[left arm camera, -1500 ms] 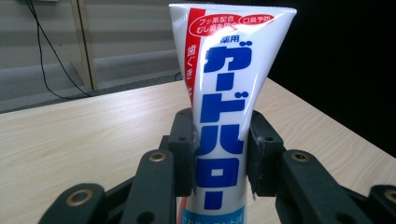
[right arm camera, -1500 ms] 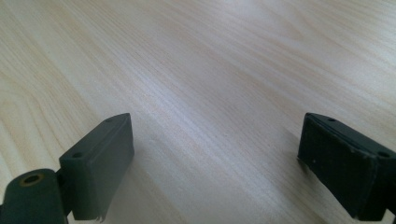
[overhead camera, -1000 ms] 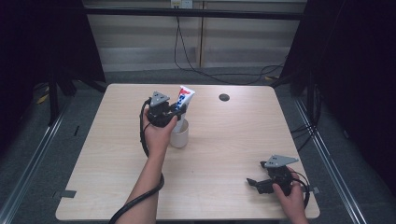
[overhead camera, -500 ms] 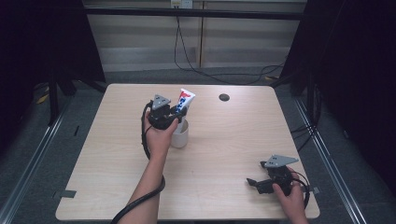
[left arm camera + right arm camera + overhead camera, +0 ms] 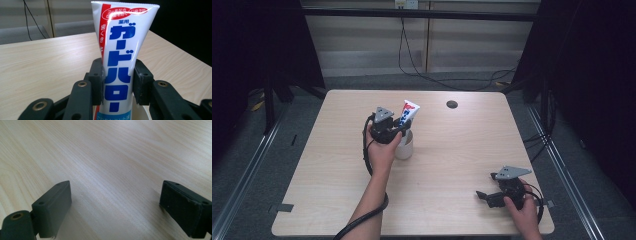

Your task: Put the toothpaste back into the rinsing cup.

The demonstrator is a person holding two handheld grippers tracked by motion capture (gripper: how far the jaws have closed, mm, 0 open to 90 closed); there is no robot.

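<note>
A white toothpaste tube (image 5: 410, 110) with blue and red print stands upright, its lower end inside a white cup (image 5: 405, 149) at the table's middle left. My left gripper (image 5: 403, 128) is shut on the tube just above the cup's rim. In the left gripper view both pads press the tube (image 5: 120, 57) from either side, with the cup rim (image 5: 140, 113) showing below. My right gripper (image 5: 482, 196) rests low at the front right corner, held by a hand. Its jaws stand wide apart over bare wood in the right gripper view, where the gripper (image 5: 115, 206) holds nothing.
The light wooden table (image 5: 452, 155) has a small dark round hole (image 5: 452, 104) near its far edge. Cables (image 5: 422, 65) lie on the floor behind the table. Dark curtains stand at both sides.
My left gripper has sunk a little with the tube, which now sits lower in the cup. The right gripper has not moved.
</note>
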